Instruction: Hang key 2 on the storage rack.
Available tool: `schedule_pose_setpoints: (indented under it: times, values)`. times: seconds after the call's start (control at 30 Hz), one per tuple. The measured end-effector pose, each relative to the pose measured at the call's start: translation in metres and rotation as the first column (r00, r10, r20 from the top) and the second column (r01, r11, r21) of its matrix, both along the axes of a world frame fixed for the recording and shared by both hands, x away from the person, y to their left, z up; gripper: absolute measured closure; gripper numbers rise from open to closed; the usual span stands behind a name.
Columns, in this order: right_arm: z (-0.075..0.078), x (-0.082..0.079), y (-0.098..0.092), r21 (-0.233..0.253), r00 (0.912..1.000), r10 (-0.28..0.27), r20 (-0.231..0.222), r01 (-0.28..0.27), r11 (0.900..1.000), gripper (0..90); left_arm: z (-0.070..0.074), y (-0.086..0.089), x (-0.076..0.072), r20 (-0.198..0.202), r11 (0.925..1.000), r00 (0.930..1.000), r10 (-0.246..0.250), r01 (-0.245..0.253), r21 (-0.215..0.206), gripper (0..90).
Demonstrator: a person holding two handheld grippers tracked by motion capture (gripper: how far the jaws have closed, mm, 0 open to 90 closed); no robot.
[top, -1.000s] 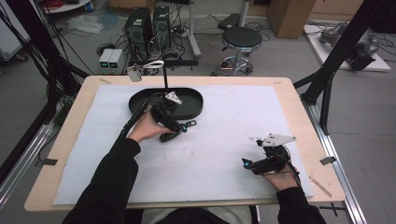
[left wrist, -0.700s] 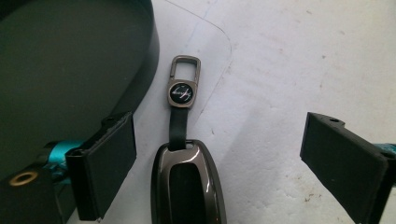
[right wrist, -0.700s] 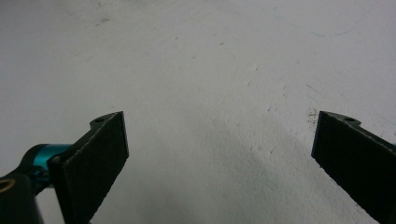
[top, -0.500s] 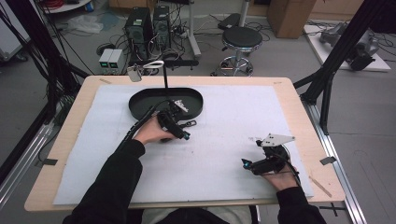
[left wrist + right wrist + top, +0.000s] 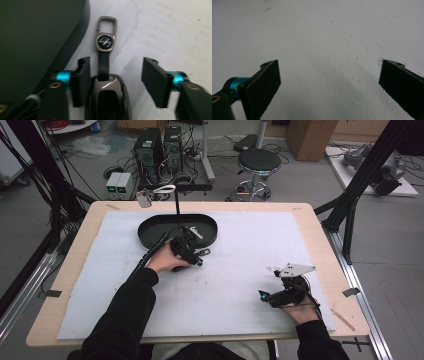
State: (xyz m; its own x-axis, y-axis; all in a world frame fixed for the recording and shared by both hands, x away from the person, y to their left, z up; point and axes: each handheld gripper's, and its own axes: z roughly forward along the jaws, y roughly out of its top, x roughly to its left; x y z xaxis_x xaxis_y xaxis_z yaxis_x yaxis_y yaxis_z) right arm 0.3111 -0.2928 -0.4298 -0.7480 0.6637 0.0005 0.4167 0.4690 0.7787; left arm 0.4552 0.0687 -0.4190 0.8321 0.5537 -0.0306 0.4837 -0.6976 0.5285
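Nearest the person, right tool [image 5: 264,296] parked low on the white mat [image 5: 240,270], jaws spread wide, nothing between them; in the right gripper view just bare mat ahead of the two black pads [image 5: 262,86]. Idle, well apart from the work.

Further out, left tool [image 5: 192,256] set down near the dark oval tray [image 5: 150,232], gripped by the left hand [image 5: 164,261]. Jaws spread, not pinching. In the left gripper view, a dark key fob [image 5: 107,97] lying between the pads, its body closer to the left pad [image 5: 82,80] than to the right pad [image 5: 153,82], gap open on that right side. Short black strap [image 5: 103,62] running forward from the fob to a metal clip [image 5: 106,33] with a round emblem, resting flat on the mat just beside the tray's rim, not inside it.

Judged step: lining up for a grasp on the fob, contact not yet made. Whether the left pad touches the fob body: cannot tell.

Next move, as judged: close squarely across the fob's sides, centred so both pads meet it together; otherwise a likely skid of the smooth shell sideways. Then a lift high enough for strap and clip to clear the rim, presumably toward the tray just ahead.

Farthest off, beyond the worktop [image 5: 320,240]: a stool [image 5: 257,162] and computer boxes on the floor.
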Motion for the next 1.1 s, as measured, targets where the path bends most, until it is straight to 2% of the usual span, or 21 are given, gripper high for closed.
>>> schedule_pose_setpoints:
  times: [0.1,0.17,0.23,0.27,0.3,0.5,0.73,0.9,1.0,1.1]
  values:
    - [0.000,0.000,0.000,0.001,1.0000,0.000,-0.004,0.000,1.000,3.1,-0.002,0.000,0.002,0.013,0.9997,0.9996,0.024,-0.024,0.009,57.6]
    - [0.000,0.000,0.000,-0.002,1.0000,0.000,-0.003,0.000,1.000,3.1,-0.003,-0.001,0.003,0.007,0.9995,0.9995,0.029,-0.029,0.015,59.3]
    - [-0.001,0.001,0.001,-0.005,1.0000,0.005,-0.002,-0.005,1.000,3.1,-0.003,-0.004,0.002,0.029,0.9994,0.9990,0.033,-0.033,0.005,62.7]
    - [-0.001,0.001,0.001,-0.004,1.0000,0.004,-0.003,-0.004,1.000,3.1,-0.003,-0.004,0.002,0.034,0.9991,0.9986,0.041,-0.040,-0.015,74.5]
    - [-0.001,0.001,0.001,-0.005,1.0000,0.004,-0.002,-0.004,1.000,3.1,-0.004,-0.006,0.002,0.040,0.9990,0.9982,0.045,-0.045,-0.002,80.5]
    - [-0.001,0.000,0.000,-0.006,1.0000,0.002,-0.005,-0.002,1.000,3.1,-0.003,-0.005,0.002,0.033,0.9995,0.9990,0.031,-0.030,-0.013,83.5]
    - [-0.001,0.000,0.000,-0.007,1.0000,0.001,-0.003,-0.001,1.000,3.1,-0.001,-0.006,-0.001,0.043,0.9999,0.9991,0.000,-0.001,0.011,84.3]
    - [-0.001,0.000,0.000,-0.011,1.0000,0.002,-0.001,-0.002,1.000,3.1,0.008,-0.006,-0.007,0.052,0.9994,0.9984,-0.022,0.020,0.027,84.4]
    - [0.000,0.000,0.000,-0.014,1.0000,0.001,0.001,-0.001,1.000,3.1,0.018,0.000,-0.010,0.051,0.9996,0.9983,-0.030,0.029,0.005,84.4]
    - [-0.001,0.000,0.000,-0.015,1.0000,0.003,0.002,-0.002,1.000,3.1,0.027,0.009,-0.011,0.043,0.9981,0.9979,-0.048,0.049,-0.036,84.4]
